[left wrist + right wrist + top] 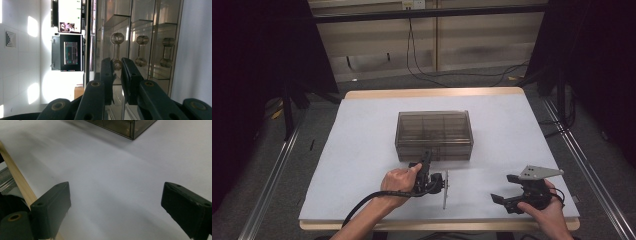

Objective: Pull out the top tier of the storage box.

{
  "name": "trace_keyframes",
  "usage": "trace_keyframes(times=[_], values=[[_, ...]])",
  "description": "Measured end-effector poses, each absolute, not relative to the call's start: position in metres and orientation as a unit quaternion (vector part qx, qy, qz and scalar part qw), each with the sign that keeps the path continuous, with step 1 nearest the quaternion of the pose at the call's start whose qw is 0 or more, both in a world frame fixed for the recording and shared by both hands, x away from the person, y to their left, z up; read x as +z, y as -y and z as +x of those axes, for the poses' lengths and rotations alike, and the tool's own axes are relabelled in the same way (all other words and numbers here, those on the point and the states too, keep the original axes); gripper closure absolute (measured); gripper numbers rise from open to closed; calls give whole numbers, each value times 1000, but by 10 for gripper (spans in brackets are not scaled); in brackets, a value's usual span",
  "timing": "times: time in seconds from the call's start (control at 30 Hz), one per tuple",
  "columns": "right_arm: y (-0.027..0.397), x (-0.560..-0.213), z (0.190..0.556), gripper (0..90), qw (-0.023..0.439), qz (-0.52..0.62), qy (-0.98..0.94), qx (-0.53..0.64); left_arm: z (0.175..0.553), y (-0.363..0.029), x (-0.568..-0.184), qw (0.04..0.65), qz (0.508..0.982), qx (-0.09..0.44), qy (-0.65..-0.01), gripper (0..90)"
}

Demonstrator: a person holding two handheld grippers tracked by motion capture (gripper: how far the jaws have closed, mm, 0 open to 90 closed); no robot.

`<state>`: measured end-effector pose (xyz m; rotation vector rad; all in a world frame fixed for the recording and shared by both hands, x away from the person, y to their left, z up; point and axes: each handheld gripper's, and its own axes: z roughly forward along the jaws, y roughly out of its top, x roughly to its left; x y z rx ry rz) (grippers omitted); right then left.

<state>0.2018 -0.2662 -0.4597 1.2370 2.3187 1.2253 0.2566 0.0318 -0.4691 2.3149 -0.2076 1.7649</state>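
A smoky see-through drawer box [434, 134] stands in the middle of the white table cover [362, 150]. My left gripper [427, 156] lies on its side against the box's front. In the left gripper view its jaws [117, 61] are nearly together, pinching the near end of a clear dumbbell-shaped drawer handle [117, 50]. Two more such handles [142, 51] sit further along the front. My right gripper [503, 188] rests near the table's front right, well apart from the box. In its own view the right gripper [115, 202] is wide open over bare cover, and a corner of the box [125, 126] shows at the top.
The table's wooden edge [17, 180] runs close behind the right gripper. Cables [452, 75] trail on the floor beyond the table, and metal rails [272, 175] flank it on both sides. A monitor [71, 52] shows in the left gripper view.
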Motion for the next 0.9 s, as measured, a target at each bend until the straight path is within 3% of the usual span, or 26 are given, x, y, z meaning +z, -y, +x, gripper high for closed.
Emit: trace_keyframes(times=[0.9], values=[[266, -460, 202, 91, 121, 424, -793, 420, 243, -36, -467, 126, 792, 593, 73, 805]])
